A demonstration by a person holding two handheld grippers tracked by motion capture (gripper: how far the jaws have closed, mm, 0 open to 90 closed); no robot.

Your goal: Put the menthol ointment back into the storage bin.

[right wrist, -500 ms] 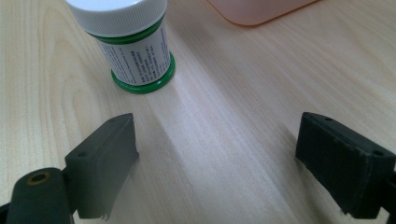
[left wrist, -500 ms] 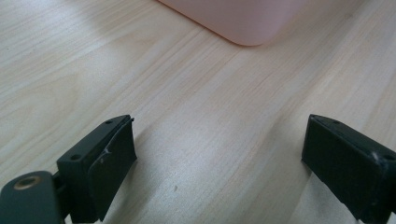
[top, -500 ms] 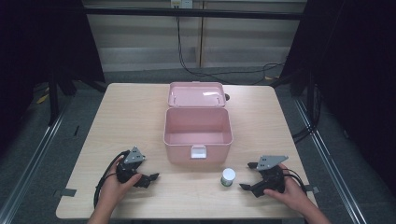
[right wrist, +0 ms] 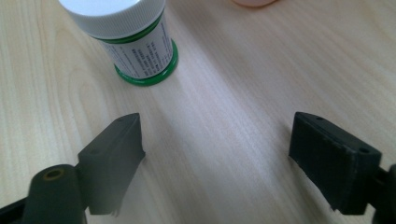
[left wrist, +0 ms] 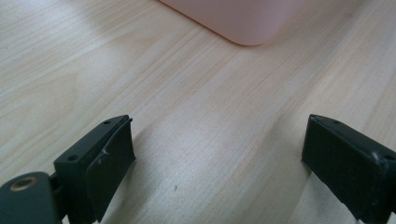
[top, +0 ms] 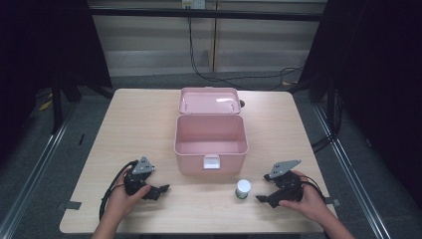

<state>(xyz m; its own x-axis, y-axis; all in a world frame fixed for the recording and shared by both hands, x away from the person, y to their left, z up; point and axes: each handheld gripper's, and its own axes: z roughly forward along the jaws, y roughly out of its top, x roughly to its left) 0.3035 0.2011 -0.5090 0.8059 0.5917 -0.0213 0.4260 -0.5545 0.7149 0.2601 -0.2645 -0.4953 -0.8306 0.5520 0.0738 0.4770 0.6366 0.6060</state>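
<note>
Notably, your right gripper [right wrist: 217, 161] stood spread wide, holding nothing; your left gripper [left wrist: 217, 163] likewise gaped empty. Bottle [top: 243, 188] stood upright between right gripper and box [top: 211, 149], off-centre of the jaws. Risk: a skewed approach would clip the cap and topple it. Label print was too small to read.

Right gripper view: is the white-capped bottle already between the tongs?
No, the white-capped bottle stands upright on the table ahead of the open right gripper, with bare wood between its tongs.
</note>
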